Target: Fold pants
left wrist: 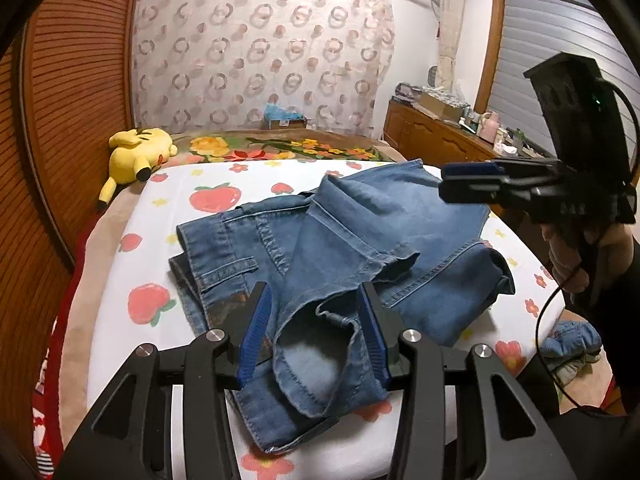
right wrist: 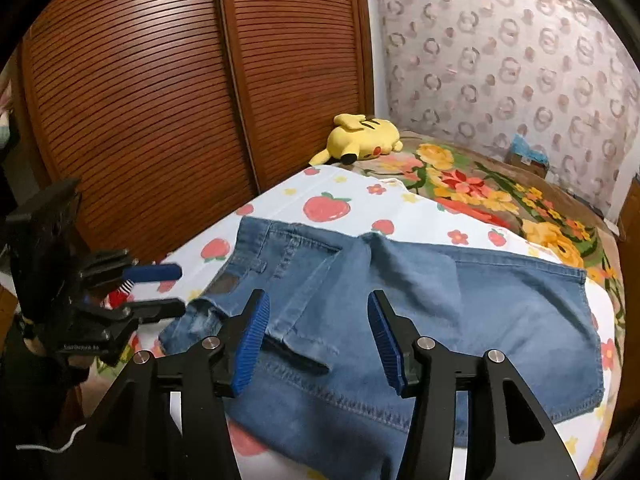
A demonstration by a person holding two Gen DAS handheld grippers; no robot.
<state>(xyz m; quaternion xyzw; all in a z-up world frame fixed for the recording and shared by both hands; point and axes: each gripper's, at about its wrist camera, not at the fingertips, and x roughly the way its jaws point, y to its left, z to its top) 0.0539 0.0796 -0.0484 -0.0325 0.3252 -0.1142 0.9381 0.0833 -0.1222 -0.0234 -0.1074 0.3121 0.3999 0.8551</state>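
Blue jeans (left wrist: 340, 240) lie folded over on a white strawberry-print sheet (left wrist: 140, 272). My left gripper (left wrist: 314, 312) hangs open low over the near end. A leg hem lies loosely between its blue pads (left wrist: 256, 320), and neither pad presses on it. In the right wrist view the jeans (right wrist: 460, 300) spread flat, and my right gripper (right wrist: 320, 320) stands open just above the denim with nothing clamped. The right gripper (left wrist: 472, 180) also shows at the right of the left wrist view, held by a hand. The left gripper (right wrist: 168, 288) shows open at the left of the right wrist view.
A yellow plush toy (left wrist: 136, 152) (right wrist: 364, 136) lies at the bed's far corner by the wooden louvred doors (right wrist: 160, 100). A floral blanket (right wrist: 480, 192) covers the far part of the bed. A cluttered wooden dresser (left wrist: 432, 136) stands at the right. More blue cloth (left wrist: 576, 338) lies off the bed's right edge.
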